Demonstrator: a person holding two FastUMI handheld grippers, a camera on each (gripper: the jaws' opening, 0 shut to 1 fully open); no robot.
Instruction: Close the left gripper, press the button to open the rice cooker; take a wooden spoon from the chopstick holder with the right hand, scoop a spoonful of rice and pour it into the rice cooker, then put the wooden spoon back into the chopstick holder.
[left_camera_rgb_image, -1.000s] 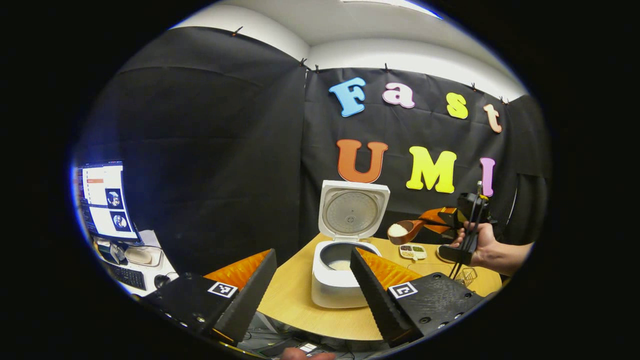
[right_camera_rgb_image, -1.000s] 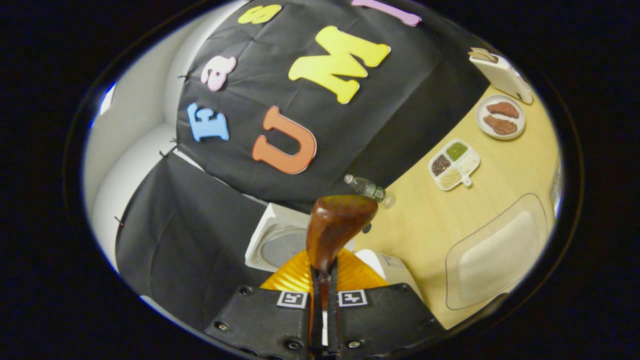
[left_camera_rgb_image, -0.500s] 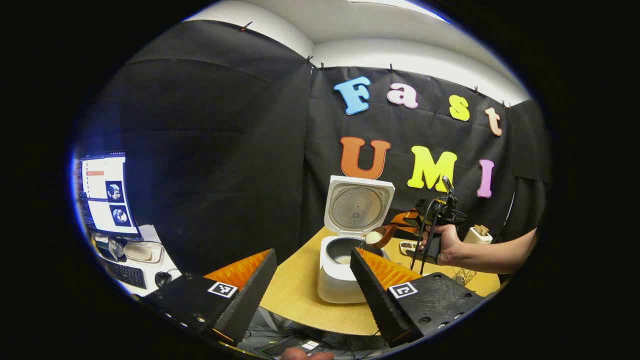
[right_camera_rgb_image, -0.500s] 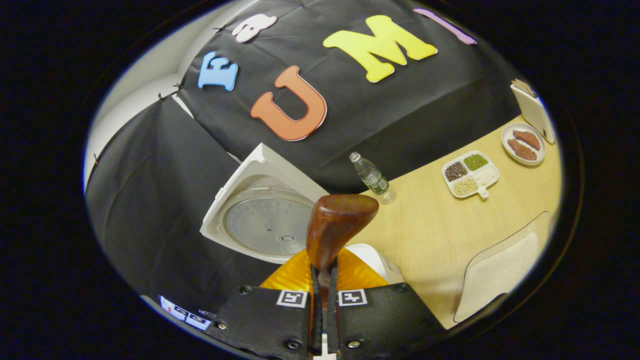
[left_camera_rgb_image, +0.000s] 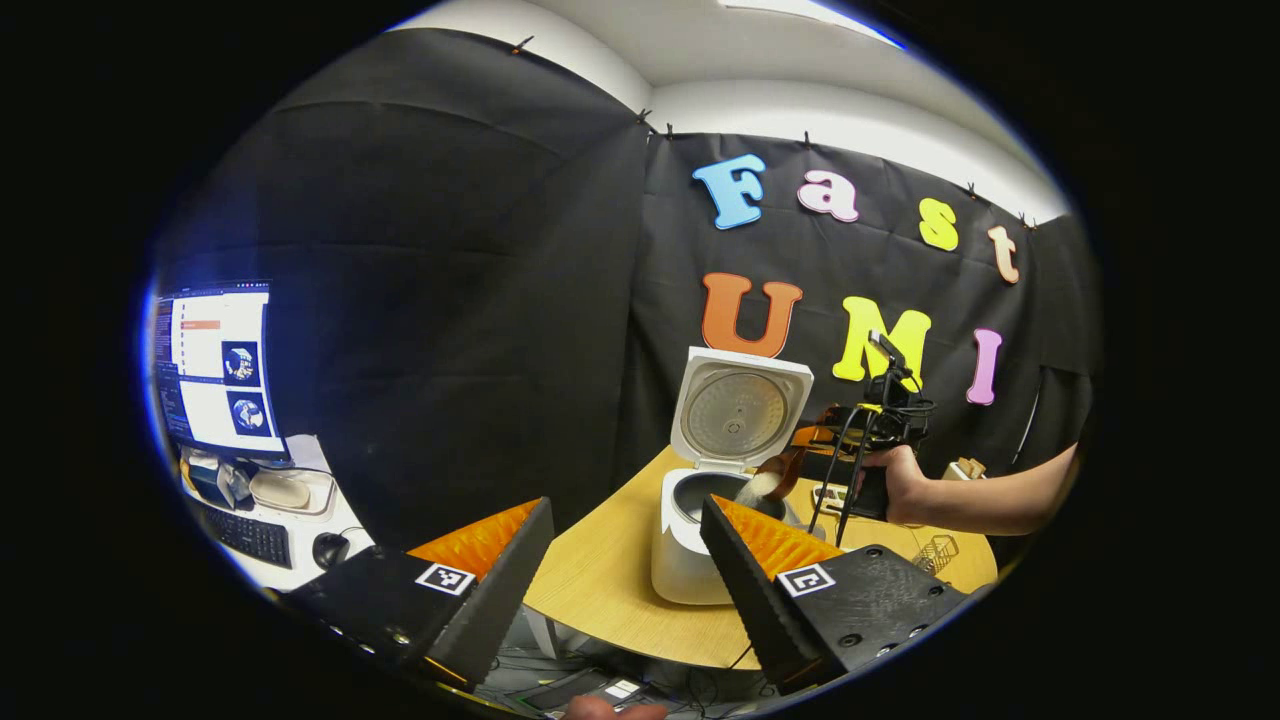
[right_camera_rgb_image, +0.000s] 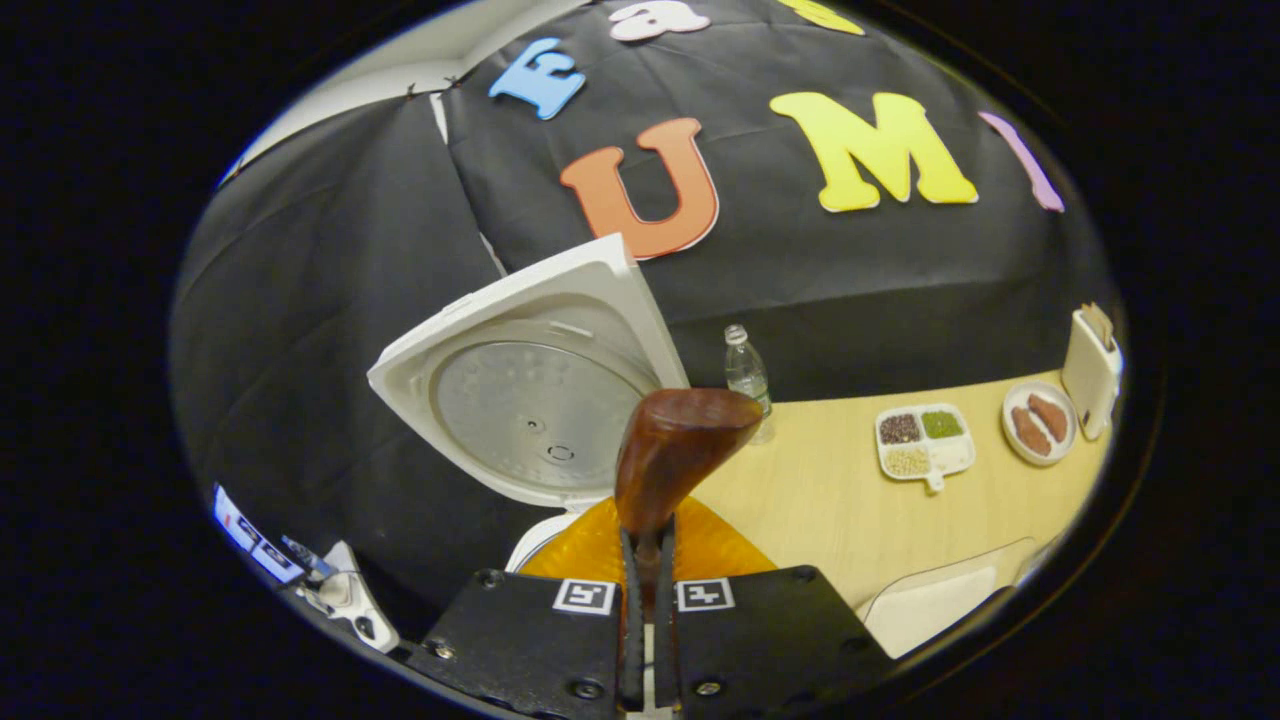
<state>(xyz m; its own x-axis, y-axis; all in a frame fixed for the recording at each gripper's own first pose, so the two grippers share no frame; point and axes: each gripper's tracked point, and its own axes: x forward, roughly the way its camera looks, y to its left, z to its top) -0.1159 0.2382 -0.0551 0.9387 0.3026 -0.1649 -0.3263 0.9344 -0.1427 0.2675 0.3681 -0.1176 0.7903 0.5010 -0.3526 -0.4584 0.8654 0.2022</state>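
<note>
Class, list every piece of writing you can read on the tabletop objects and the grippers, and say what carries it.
None is readable.
Label on the bottle: too blurred.
Screen of the monitor: too small.
Square tags on the left gripper and right gripper: patterns, not writing.

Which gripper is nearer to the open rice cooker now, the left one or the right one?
The right gripper. It holds the wooden spoon tipped over the rice cooker pot. The left gripper stays open, back off the table's edge.

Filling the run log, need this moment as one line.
phase: pouring rice | right gripper: shut on wooden spoon, tipped over rice cooker | lid: up | left gripper: open, idle
</note>
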